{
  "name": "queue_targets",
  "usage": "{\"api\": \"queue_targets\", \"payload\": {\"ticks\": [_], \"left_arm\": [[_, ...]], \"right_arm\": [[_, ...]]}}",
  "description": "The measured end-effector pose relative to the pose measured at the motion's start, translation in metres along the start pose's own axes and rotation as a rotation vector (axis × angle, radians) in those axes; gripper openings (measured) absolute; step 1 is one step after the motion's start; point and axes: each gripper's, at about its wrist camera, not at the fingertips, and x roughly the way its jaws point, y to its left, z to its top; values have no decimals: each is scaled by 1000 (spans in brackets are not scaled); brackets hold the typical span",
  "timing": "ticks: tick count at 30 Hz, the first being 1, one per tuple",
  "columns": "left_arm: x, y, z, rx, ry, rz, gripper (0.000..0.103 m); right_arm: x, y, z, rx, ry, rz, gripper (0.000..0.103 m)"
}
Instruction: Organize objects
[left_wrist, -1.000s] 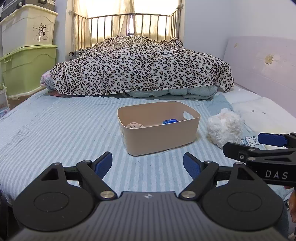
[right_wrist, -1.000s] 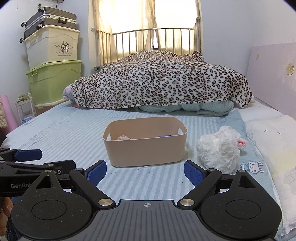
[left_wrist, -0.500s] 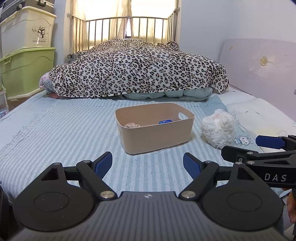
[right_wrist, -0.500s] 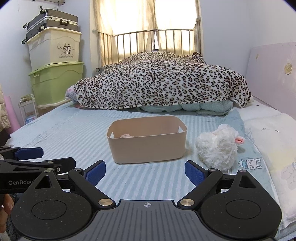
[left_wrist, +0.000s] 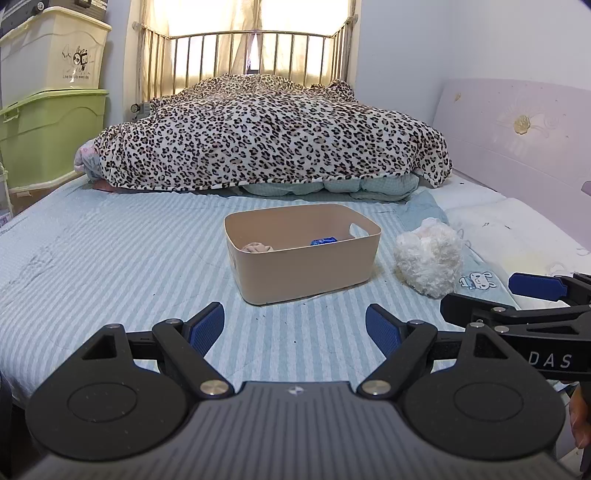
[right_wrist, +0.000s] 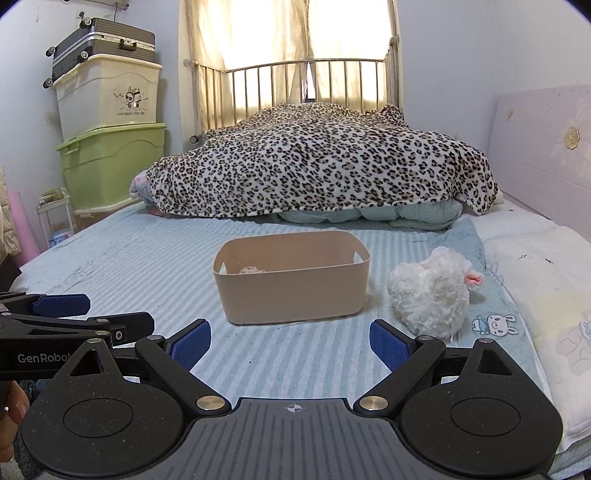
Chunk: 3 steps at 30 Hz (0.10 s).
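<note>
A beige plastic bin (left_wrist: 303, 266) (right_wrist: 291, 284) stands on the striped blue bed sheet. Inside it lie a pink item (left_wrist: 257, 248) and a blue item (left_wrist: 323, 241). A white fluffy plush toy (left_wrist: 428, 256) (right_wrist: 430, 291) lies on the sheet just right of the bin. My left gripper (left_wrist: 294, 328) is open and empty, low over the near bed edge, well short of the bin. My right gripper (right_wrist: 290, 345) is open and empty, beside the left one, also short of the bin and left of the plush.
A leopard-print blanket (left_wrist: 269, 136) is heaped across the far half of the bed. Stacked storage boxes (right_wrist: 110, 140) with a suitcase (right_wrist: 99, 44) on top stand at the left. A pink headboard (left_wrist: 517, 147) and a pillow (right_wrist: 535, 280) line the right side.
Both grippers have drawn back from the bin, which looks smaller and farther away. Both stay open and empty.
</note>
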Motion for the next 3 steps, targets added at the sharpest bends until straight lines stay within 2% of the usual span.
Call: {"api": "queue_targets", "payload": {"ticks": [3], "left_arm": [[0, -1, -1, -2, 2, 0, 84]], "right_arm": [[0, 0, 0, -1, 1, -2, 95]]}}
